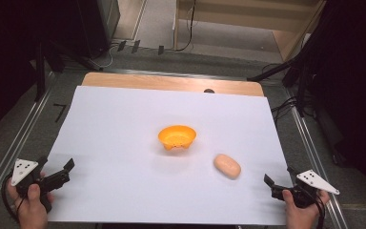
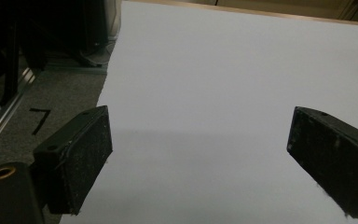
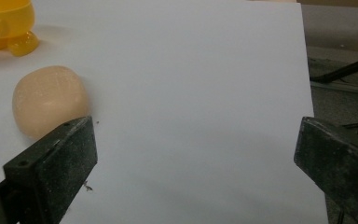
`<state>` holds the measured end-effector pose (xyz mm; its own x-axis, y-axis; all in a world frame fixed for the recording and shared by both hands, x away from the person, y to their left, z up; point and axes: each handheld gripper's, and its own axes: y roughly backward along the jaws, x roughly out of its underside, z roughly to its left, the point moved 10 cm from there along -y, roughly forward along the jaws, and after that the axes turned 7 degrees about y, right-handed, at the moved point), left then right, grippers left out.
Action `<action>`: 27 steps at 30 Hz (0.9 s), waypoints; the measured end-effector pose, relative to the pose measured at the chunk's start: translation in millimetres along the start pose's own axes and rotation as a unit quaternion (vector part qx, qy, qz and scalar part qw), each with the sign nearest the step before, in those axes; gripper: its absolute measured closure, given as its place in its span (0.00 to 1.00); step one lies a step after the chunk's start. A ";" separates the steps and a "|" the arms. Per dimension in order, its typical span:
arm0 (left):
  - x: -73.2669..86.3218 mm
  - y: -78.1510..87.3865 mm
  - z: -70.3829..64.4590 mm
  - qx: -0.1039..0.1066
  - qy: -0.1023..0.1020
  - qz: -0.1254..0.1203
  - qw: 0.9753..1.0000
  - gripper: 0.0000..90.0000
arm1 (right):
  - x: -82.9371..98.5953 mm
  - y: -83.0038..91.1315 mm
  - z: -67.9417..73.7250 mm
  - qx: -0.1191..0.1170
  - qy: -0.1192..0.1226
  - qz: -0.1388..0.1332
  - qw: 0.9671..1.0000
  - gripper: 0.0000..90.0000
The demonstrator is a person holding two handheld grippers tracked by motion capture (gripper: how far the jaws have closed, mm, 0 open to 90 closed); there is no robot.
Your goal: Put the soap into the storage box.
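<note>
An orange bowl [image 1: 177, 137] on small feet stands near the middle of the white sheet [image 1: 124, 124]. A pale peach, rounded oblong object [image 1: 227, 165] lies on the sheet to the bowl's right and nearer me. My left gripper [image 1: 57, 167] is held at the sheet's near left corner, open, nothing between its jaws [image 2: 200, 158]. My right gripper [image 1: 279, 179] is at the near right edge, open and empty [image 3: 196, 168]. In the right gripper view the peach object [image 3: 49, 105] lies just beyond the left jaw, with the bowl [image 3: 4, 23] behind it.
The sheet covers a wooden table whose far edge [image 1: 171, 82] shows. Metal rails [image 1: 9, 143] run along both sides of the table. Dark stands and cables [image 1: 286, 71] crowd the floor at the back and right.
</note>
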<state>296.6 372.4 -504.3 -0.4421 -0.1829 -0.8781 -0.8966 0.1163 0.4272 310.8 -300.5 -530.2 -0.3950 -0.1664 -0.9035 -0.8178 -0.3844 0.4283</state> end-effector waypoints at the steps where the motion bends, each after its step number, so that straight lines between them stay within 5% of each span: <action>1: -0.1 0.0 0.1 0.000 0.000 0.000 1.000 0.08 | 0.0 0.0 0.0 0.000 0.000 0.000 1.000 0.00; 5: -0.1 0.1 -0.1 0.000 0.001 -0.001 1.000 0.08 | -0.2 -0.2 0.5 0.000 0.005 0.002 1.000 0.01; 7: -0.1 0.1 0.0 0.000 0.001 -0.001 1.000 0.08 | -1.4 -0.2 -0.2 -0.001 0.001 0.002 1.000 0.16; 11: 0.0 0.0 0.1 -0.001 0.000 0.000 1.000 0.08 | -0.9 -1.1 -0.4 -0.009 -0.001 0.018 1.000 0.15; 13: 0.2 -0.3 -0.2 -0.001 -0.001 0.000 1.000 0.08 | -0.6 -3.2 2.7 -0.023 0.028 0.050 0.998 0.15; 16: 0.2 -0.4 -0.4 0.000 -0.001 0.000 1.000 0.08 | -0.3 -5.1 4.4 -0.027 0.038 0.068 0.997 0.18; 24: 0.3 -0.5 -0.4 -0.003 -0.002 0.001 1.000 0.08 | 1.0 -15.8 21.3 -0.044 0.113 0.149 0.981 0.22; 27: 0.3 -0.5 -0.5 -0.003 -0.003 0.000 1.000 0.08 | -3.0 -18.5 23.8 -0.054 0.135 0.177 0.973 0.31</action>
<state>297.0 371.8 -504.6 -0.4428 -0.1762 -0.8792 -0.8964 0.1116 0.4291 317.1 -271.2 -535.1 -0.5075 -0.5326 -0.6773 -0.5958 -0.3510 0.7224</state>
